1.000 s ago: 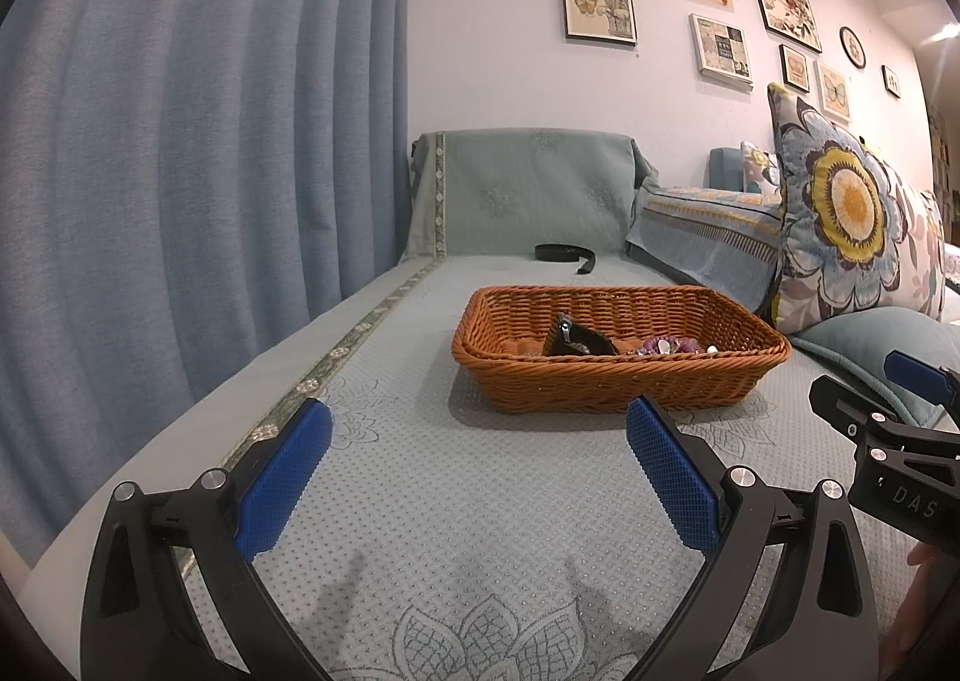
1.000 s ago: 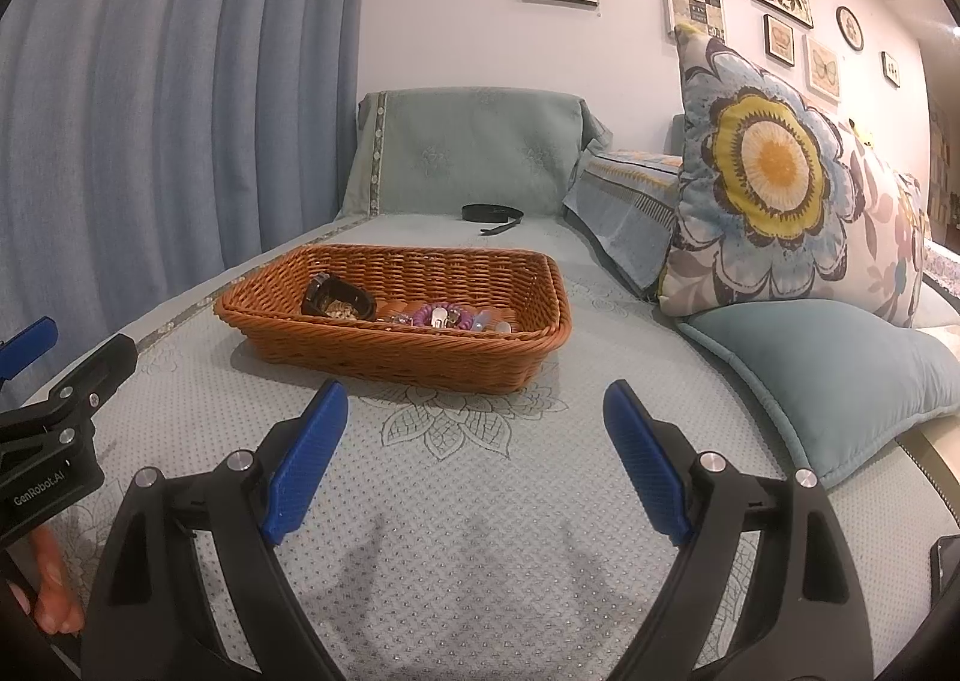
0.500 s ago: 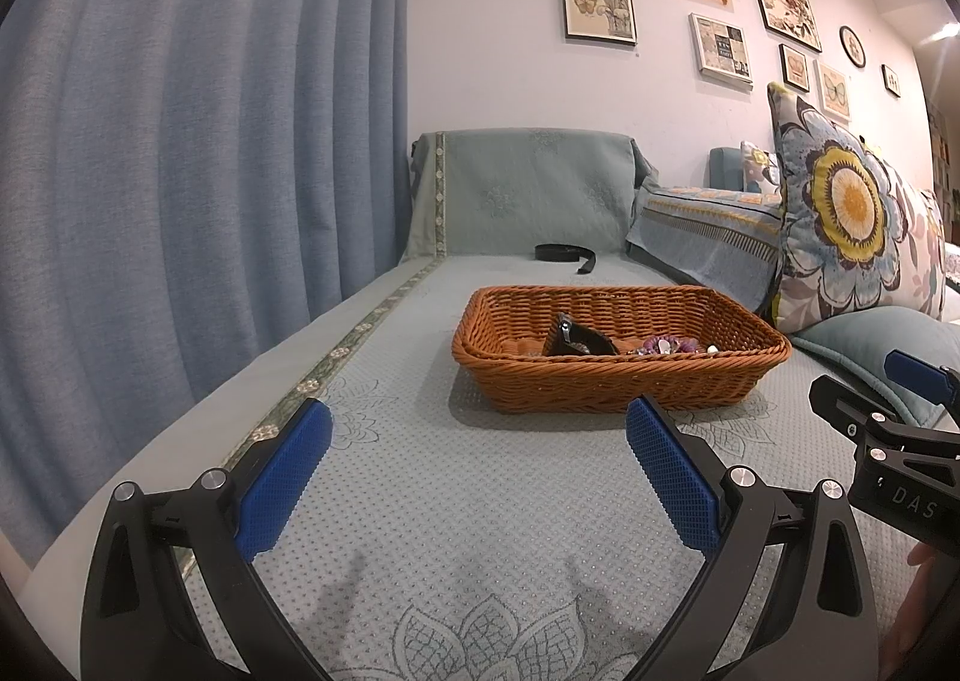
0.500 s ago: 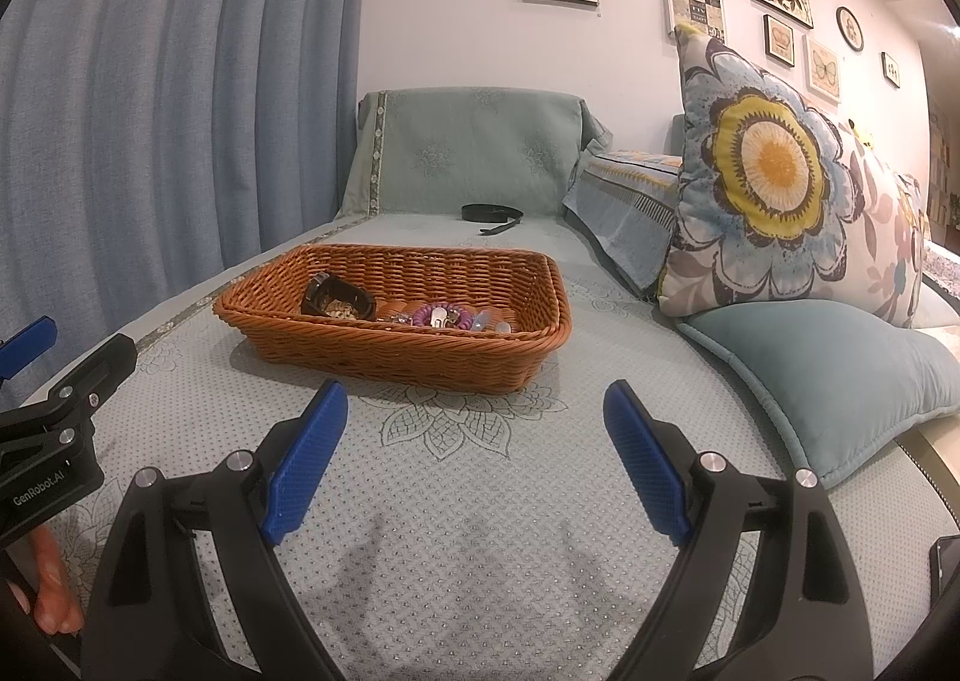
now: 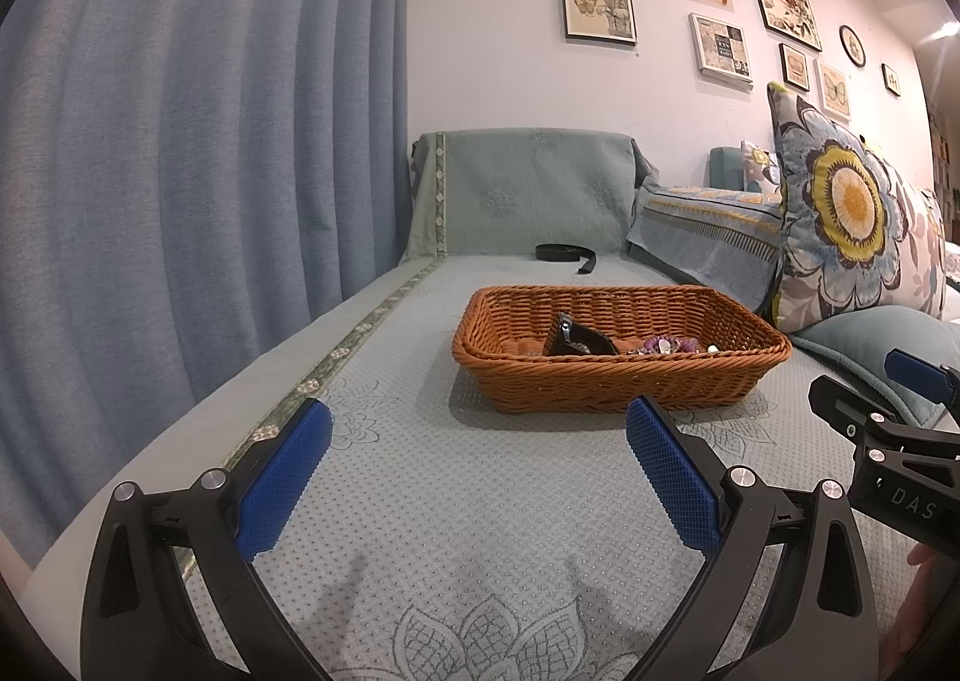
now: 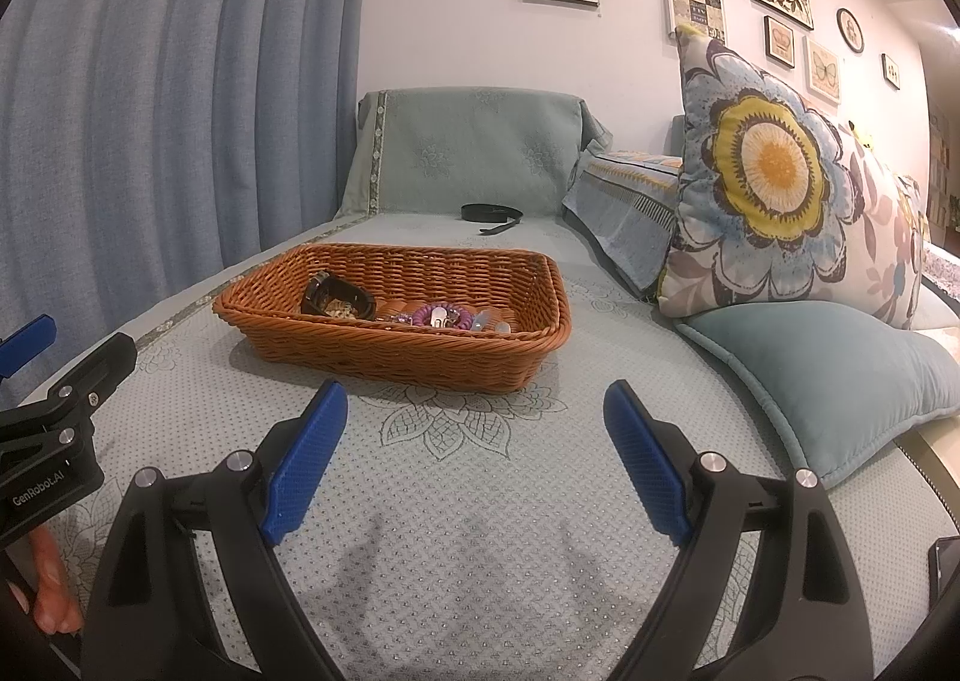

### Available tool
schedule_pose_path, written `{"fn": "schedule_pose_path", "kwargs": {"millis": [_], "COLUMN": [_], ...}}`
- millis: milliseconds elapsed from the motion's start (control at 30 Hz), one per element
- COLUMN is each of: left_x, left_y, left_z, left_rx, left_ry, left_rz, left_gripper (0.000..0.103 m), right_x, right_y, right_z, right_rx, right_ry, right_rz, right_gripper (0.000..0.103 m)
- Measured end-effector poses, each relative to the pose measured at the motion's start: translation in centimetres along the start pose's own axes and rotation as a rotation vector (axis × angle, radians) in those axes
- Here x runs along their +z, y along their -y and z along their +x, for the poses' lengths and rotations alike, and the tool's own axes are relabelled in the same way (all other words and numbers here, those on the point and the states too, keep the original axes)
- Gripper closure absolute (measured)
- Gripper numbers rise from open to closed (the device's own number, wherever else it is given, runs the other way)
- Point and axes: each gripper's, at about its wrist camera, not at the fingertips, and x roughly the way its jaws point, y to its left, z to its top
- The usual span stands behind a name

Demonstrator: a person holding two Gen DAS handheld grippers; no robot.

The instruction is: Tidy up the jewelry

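Note:
A brown wicker basket sits on the grey-green sofa seat ahead of both grippers. Inside lie a dark bracelet, a purple beaded piece and small pale items. A black strap lies farther back on the seat. My left gripper is open and empty, short of the basket. My right gripper is open and empty, also short of the basket. Each gripper shows at the edge of the other's view.
A blue curtain hangs along the left. A floral cushion and a plain teal cushion lie on the right. The sofa armrest cover stands behind the basket. Framed pictures hang on the wall.

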Motion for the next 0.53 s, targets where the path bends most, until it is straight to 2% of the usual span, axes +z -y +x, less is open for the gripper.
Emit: {"fn": "schedule_pose_path", "kwargs": {"millis": [533], "left_x": [-0.31], "left_y": [-0.05], "left_z": [0.31], "left_rx": [0.000], "left_ry": [-0.019], "left_rz": [-0.010], "left_gripper": [0.008], "right_x": [-0.01], "right_y": [0.01], "right_z": [0.00], "right_rx": [0.001], "right_ry": [0.001], "right_rz": [-0.001], "right_gripper": [0.019]}}
